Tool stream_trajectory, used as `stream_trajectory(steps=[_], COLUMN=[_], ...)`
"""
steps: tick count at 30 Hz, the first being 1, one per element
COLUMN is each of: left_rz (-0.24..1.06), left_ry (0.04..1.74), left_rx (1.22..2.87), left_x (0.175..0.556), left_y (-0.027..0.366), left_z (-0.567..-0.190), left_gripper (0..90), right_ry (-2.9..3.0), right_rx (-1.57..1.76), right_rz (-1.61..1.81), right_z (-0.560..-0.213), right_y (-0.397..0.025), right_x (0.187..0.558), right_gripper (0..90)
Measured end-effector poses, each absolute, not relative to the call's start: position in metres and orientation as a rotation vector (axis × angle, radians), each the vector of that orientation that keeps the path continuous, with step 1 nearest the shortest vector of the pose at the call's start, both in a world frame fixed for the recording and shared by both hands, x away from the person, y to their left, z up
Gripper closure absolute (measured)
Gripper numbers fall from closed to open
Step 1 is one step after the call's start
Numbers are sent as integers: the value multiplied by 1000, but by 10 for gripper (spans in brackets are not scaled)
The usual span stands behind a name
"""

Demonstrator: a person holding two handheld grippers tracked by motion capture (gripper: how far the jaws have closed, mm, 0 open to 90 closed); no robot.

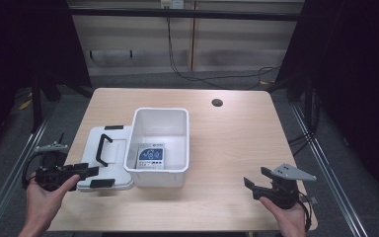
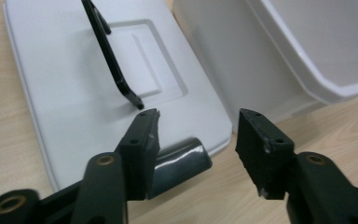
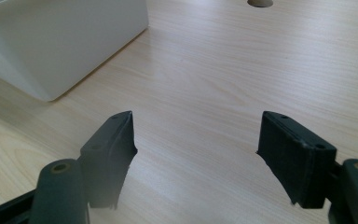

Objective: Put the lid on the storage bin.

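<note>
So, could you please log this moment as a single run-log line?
left tongs: open, at flat white plastic lid | right tongs: open, over table | white rectangular plastic bin: uncovered, lid beside it

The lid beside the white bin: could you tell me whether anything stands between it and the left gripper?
Nothing visible does. The left gripper is open right at the near corner of the lid, by its black latch.

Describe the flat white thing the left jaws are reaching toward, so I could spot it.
On the wooden table stands an open white bin. Flat against its left side lies the lid, a white rounded slab. Its black handle sets it apart.
</note>
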State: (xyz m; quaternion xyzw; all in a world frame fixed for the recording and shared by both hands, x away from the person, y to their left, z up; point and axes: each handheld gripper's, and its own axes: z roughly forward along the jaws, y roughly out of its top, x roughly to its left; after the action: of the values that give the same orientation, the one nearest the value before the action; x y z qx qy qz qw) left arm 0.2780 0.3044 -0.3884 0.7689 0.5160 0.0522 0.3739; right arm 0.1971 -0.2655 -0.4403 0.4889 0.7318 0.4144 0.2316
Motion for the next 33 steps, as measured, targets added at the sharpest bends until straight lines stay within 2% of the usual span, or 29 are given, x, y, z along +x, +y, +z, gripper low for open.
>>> stream_trajectory(steps=[19, 23, 25, 29, 33], left_rz=[148, 162, 142, 129, 107], left_ry=[1411, 1469, 1465, 1457, 1502], left_rx=[2102, 2075, 2083, 2123, 2135], left_x=[310, 320, 324, 331, 341], left_y=[289, 289, 288, 288, 292], left_z=[-368, -364, -364, -364, -362], left_gripper=[499, 489, 459, 468, 431], right_ry=[2038, 2040, 2043, 2050, 2066], right_rx=[1339, 1334, 1338, 1333, 1329], right_rz=[1135, 1136, 1135, 1136, 1132], right_z=[-441, -441, -441, -441, -442], right_y=[-264, -263, -263, -263, -262], right_x=[199, 199, 199, 200, 200], right_gripper=[254, 254, 253, 253, 253])
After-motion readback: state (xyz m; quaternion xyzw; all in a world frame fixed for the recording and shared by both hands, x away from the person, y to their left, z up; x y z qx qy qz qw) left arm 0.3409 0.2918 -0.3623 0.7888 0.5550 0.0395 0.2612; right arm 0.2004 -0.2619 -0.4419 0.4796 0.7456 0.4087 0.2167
